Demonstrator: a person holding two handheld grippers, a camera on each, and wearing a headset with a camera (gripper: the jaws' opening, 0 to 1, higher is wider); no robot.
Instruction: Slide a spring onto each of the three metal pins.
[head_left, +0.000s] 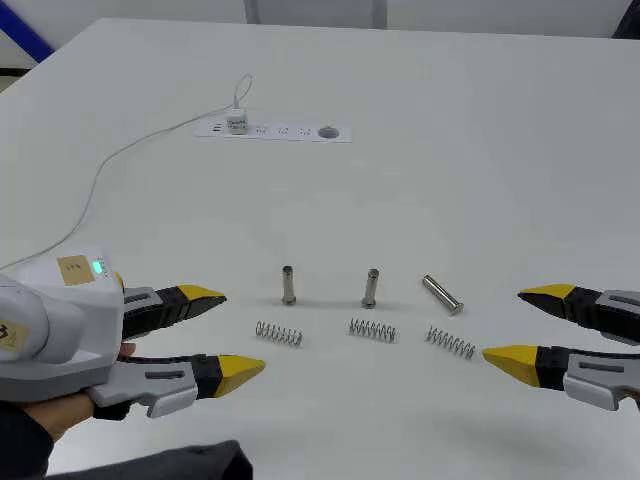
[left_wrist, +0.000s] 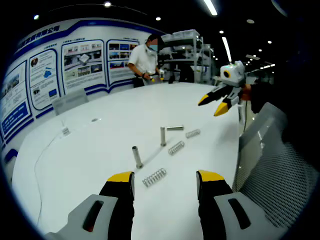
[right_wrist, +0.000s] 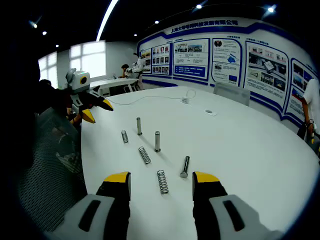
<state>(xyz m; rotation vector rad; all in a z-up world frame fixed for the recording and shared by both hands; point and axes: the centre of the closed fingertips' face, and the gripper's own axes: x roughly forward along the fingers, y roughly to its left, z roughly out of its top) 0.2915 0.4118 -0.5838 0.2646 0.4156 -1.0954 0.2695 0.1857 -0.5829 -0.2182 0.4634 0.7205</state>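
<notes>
Bright, even overhead light — sharp, fisheye-warped gripper views.

My left gripper (left_wrist: 162, 181) has its jaws spread, yellow tips apart over the white table (left_wrist: 100, 145). The nearest spring (left_wrist: 154, 177) lies just ahead, between the tips. At its 11 o'clock, the first pin (left_wrist: 136, 156) stands upright. Toward 1 o'clock I see the second spring (left_wrist: 176, 147), the second pin (left_wrist: 162, 136) upright, the third spring (left_wrist: 192, 133), and the third pin (left_wrist: 175, 128) lying flat. At 2 o'clock the right gripper (left_wrist: 210, 106) hovers, jaws parted.
</notes>
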